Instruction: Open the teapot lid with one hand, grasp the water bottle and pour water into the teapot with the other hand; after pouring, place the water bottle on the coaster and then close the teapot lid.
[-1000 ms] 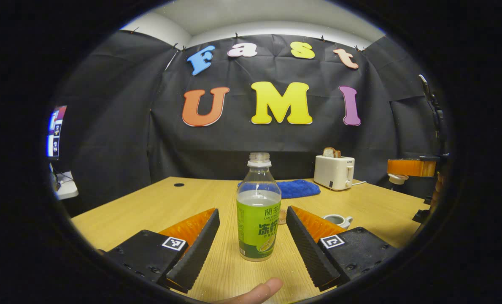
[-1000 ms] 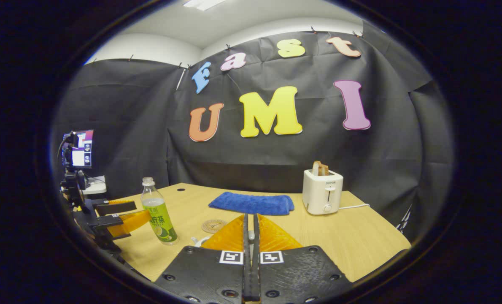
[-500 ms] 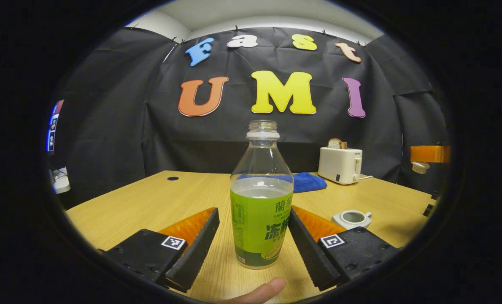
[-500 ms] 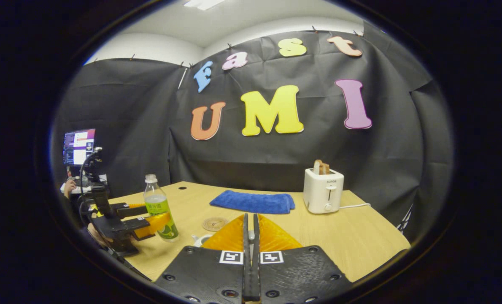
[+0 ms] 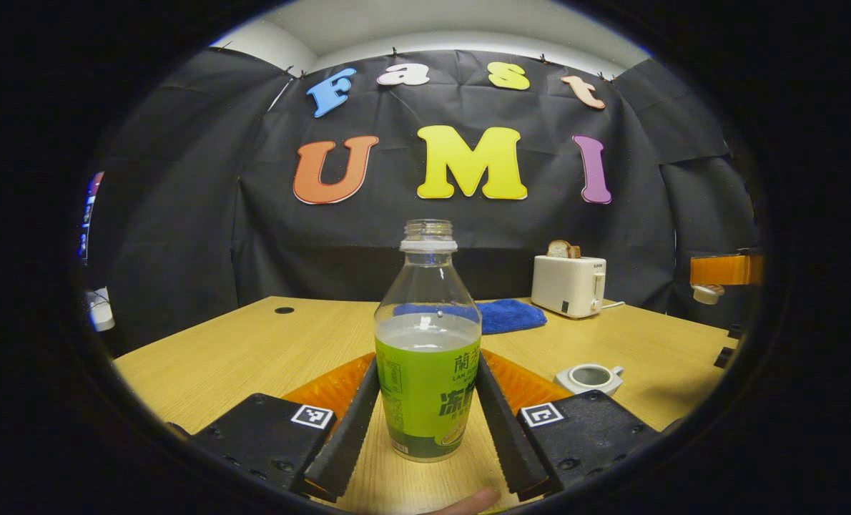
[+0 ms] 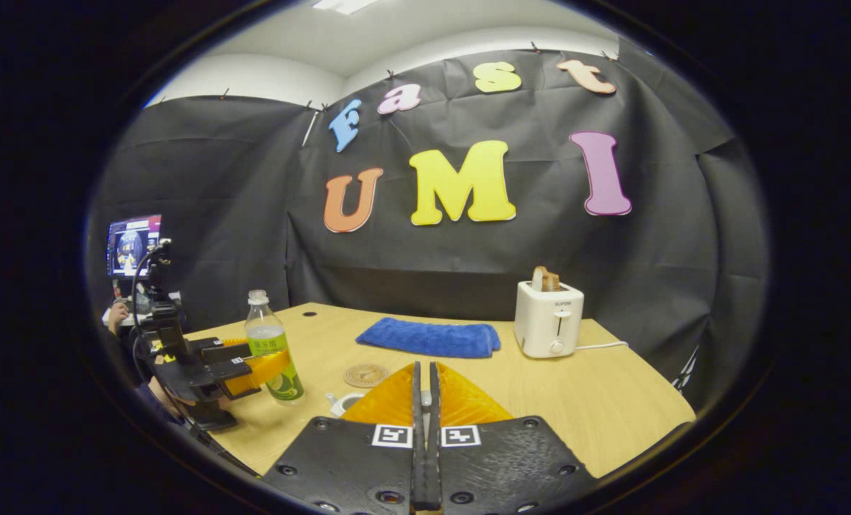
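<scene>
While the uncapped clear plastic water bottle (image 5: pixel 428 357) stands on the wooden bench (image 5: pixel 254 350), the left gripper (image 5: pixel 425 418) has its ridged fingers pressed against both sides of its green label. The right gripper (image 6: pixel 423 400) holds its fingers together above the open white teapot (image 5: pixel 588 377).

Clear glossy plastic water bottle (image 5: pixel 427 343) – matt wood-grain table (image 5: pixel 254 350) – fluffy blue cloth towel (image 6: pixel 429 337).
</scene>
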Motion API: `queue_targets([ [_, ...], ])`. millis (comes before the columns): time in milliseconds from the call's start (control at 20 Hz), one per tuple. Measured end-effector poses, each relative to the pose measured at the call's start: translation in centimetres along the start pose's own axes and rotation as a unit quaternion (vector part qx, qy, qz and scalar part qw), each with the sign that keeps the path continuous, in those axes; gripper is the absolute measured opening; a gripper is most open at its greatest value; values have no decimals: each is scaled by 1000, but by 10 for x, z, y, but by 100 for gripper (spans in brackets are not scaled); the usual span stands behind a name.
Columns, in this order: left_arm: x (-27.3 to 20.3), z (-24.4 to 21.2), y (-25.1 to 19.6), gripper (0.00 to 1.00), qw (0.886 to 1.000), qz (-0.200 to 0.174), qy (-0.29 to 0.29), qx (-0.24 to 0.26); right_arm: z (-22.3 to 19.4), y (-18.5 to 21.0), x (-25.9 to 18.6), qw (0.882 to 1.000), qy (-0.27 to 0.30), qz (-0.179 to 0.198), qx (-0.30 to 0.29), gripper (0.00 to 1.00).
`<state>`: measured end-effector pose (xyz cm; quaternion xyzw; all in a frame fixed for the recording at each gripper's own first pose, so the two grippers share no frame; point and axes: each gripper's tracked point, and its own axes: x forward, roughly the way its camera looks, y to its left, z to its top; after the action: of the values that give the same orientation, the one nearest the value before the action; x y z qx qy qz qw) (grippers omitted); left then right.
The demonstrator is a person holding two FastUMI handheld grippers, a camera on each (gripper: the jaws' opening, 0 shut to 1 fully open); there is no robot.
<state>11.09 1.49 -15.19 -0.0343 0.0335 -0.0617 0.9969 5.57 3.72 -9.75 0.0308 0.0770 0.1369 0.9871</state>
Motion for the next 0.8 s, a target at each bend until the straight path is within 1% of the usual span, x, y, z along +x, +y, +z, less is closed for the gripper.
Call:
queue_targets([
  [150,-2,1,0,79,1000,-1,0,-3,-1,1,0,1000,0,1,-1,0],
  [350,-13,21,4,78,999,16,-18,29,1,-2,-2,1000,-2,-3,-5,0],
  [600,-28,44,3,78,999,26,-22,32,3,-3,-2,1000,-2,-4,-7,0],
  [800,-40,55,6,78,997,38,-25,58,0,-8,-2,1000,2,-8,-5,0],
])
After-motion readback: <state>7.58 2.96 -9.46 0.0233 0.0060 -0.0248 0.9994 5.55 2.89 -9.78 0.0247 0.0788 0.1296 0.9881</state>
